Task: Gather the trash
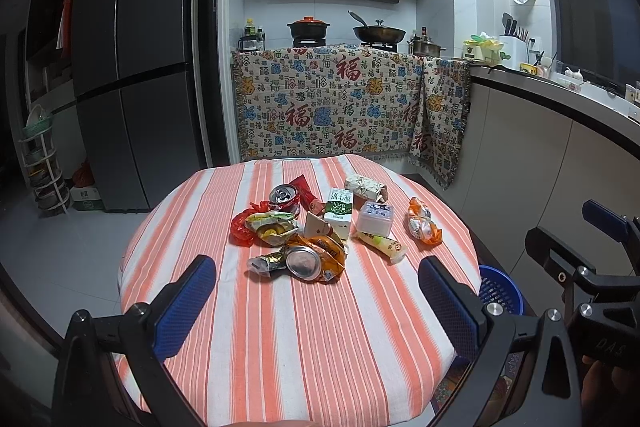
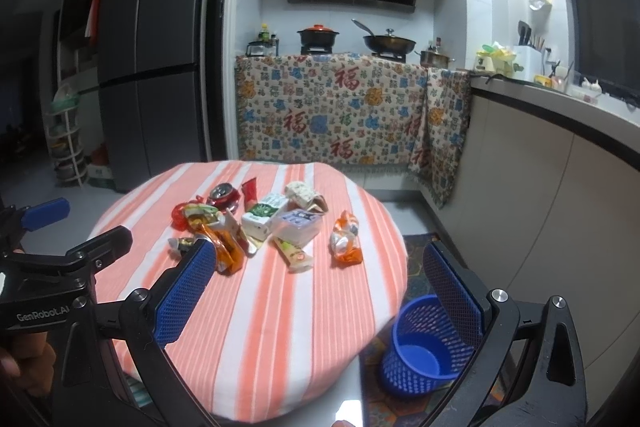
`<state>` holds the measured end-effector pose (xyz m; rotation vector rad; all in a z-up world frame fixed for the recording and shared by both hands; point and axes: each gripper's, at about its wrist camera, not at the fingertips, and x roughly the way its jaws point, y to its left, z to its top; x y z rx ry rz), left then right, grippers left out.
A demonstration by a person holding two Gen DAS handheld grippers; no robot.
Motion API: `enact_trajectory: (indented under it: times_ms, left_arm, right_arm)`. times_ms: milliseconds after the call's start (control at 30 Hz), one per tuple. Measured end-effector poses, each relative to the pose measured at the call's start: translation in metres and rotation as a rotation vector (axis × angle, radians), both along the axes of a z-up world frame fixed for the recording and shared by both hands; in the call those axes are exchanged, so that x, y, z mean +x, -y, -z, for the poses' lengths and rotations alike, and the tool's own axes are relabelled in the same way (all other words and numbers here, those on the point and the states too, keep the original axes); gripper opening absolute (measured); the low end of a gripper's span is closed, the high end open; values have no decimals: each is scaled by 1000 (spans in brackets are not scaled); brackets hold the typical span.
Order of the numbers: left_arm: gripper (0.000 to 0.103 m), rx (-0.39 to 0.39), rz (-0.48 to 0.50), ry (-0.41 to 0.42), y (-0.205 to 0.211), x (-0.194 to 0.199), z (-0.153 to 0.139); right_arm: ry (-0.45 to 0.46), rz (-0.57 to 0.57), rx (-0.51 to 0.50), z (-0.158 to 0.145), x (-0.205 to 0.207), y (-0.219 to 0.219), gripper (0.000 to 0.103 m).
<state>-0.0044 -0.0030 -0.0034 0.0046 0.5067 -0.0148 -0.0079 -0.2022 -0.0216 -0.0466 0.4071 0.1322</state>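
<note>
Trash lies in a pile on the round striped table (image 1: 280,327): a crushed can (image 1: 304,261) on an orange wrapper, a red can (image 1: 285,195), a green milk carton (image 1: 338,211), a white plastic box (image 1: 375,217), a yellow tube (image 1: 380,246) and an orange packet (image 1: 423,225). My left gripper (image 1: 316,301) is open and empty, hovering short of the pile. My right gripper (image 2: 320,291) is open and empty above the table's right edge (image 2: 280,307). A blue mesh bin (image 2: 424,343) stands on the floor under it and shows in the left wrist view (image 1: 500,291).
A patterned cloth (image 1: 340,103) hangs over the stove counter behind the table. A grey fridge (image 1: 132,67) stands at the left, with a rack of pots (image 1: 40,163) beside it. A counter (image 1: 560,131) runs along the right.
</note>
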Motion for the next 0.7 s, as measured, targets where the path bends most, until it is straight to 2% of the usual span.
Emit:
enact_trajectory:
  times_ms: [700]
  left_arm:
    - [103, -1, 1, -1, 0, 0, -1]
  right_arm:
    - [-1, 0, -3, 1, 0, 0, 103]
